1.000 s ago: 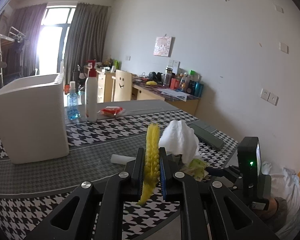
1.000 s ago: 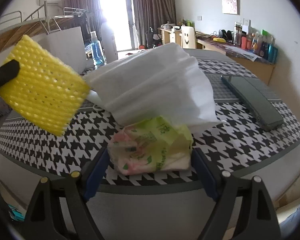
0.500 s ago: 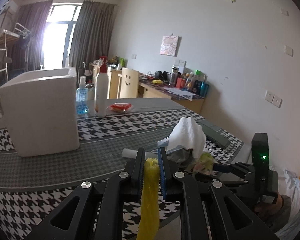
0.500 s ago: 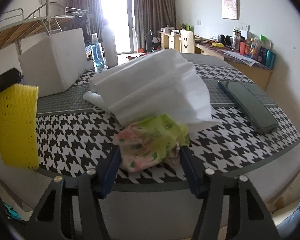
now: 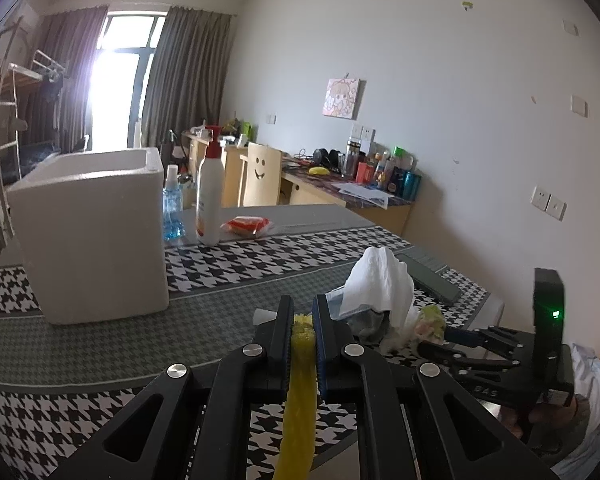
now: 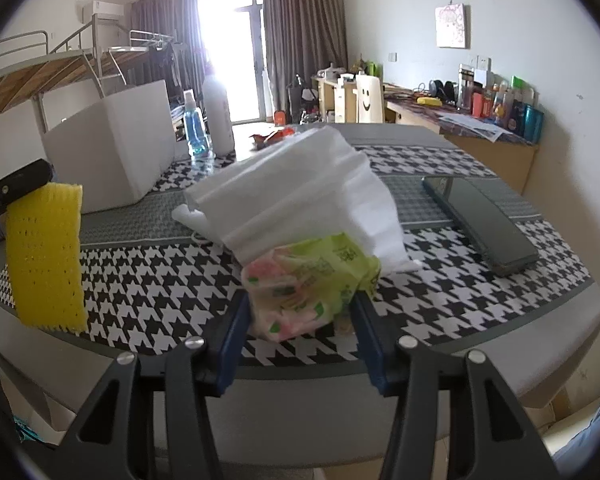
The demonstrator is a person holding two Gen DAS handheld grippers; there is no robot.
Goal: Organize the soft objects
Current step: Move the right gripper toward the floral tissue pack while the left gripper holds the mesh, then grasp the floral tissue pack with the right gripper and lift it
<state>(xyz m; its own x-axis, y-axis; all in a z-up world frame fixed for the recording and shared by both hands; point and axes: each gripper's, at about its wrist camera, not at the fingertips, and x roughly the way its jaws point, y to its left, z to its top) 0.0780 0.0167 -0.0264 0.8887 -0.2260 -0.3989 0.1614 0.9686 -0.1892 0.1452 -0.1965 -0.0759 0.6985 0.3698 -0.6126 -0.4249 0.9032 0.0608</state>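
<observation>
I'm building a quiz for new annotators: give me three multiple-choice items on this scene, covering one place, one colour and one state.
1. The white foam box stands: A) on the table B) on the floor C) on a chair
2. The foam net in the left tool is: A) red B) yellow C) blue
3. The right tool's jaws have between them: A) nothing B) a bottle C) a tissue pack

A: the white foam box rests on the table.
B: the foam net in the left tool is yellow.
C: the tissue pack sits in the closing right tool.

A box stands at my worktop's far left corner, two bottles beside it. The tissue pack lies at the near edge between my fingers, a remote to its right.
</observation>
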